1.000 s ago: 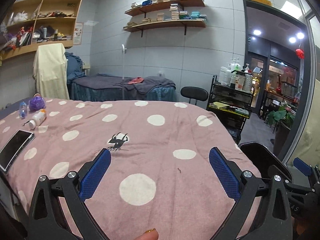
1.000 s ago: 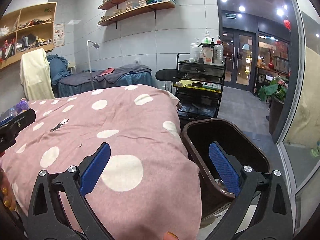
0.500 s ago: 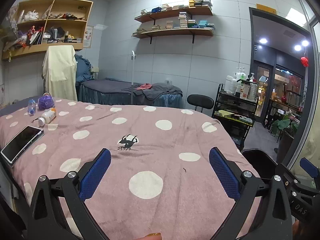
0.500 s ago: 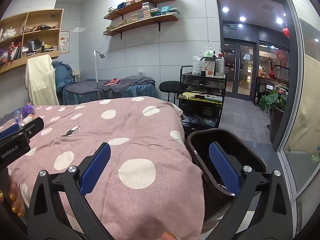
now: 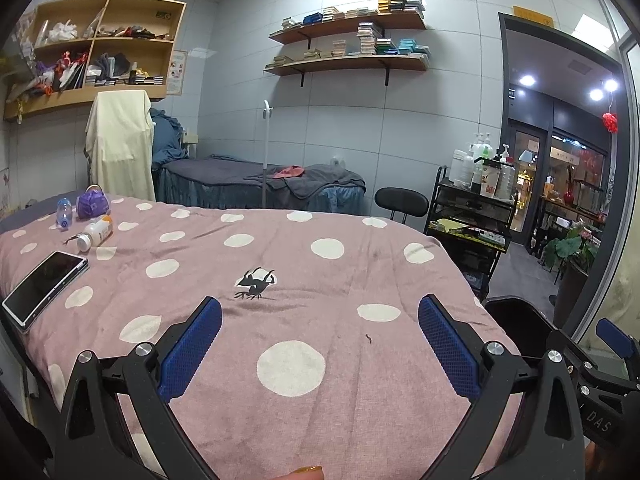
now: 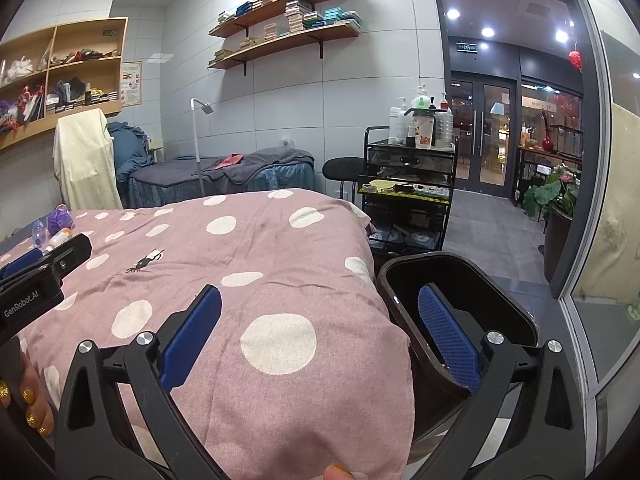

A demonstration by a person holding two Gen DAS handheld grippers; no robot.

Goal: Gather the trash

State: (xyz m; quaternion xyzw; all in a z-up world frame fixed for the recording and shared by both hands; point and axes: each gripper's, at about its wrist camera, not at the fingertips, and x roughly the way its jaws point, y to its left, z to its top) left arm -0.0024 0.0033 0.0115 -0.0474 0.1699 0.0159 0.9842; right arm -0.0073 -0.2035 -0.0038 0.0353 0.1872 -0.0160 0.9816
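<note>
Item 1: your left gripper was held above the near end of the bed, its 2 blue pads spread wide with nothing between them but the pink polka-dot bedspread.

Item 2: your right gripper was likewise wide open and empty; its left pad sat over the bedspread corner, its right pad in front of the dark trash bin, which stood on the floor just beside the bed's right edge.

Item 3: the trash lay at the far left of the bed, well apart from both grippers: 1 small clear water bottle, 1 crumpled purple wrapper just beside it, and 1 white bottle lying on its side with an orange label.

Item 4: 1 smartphone, screen up, near the left edge.

Item 5: 1 small dark speck on the cloth between your left pads.
</note>
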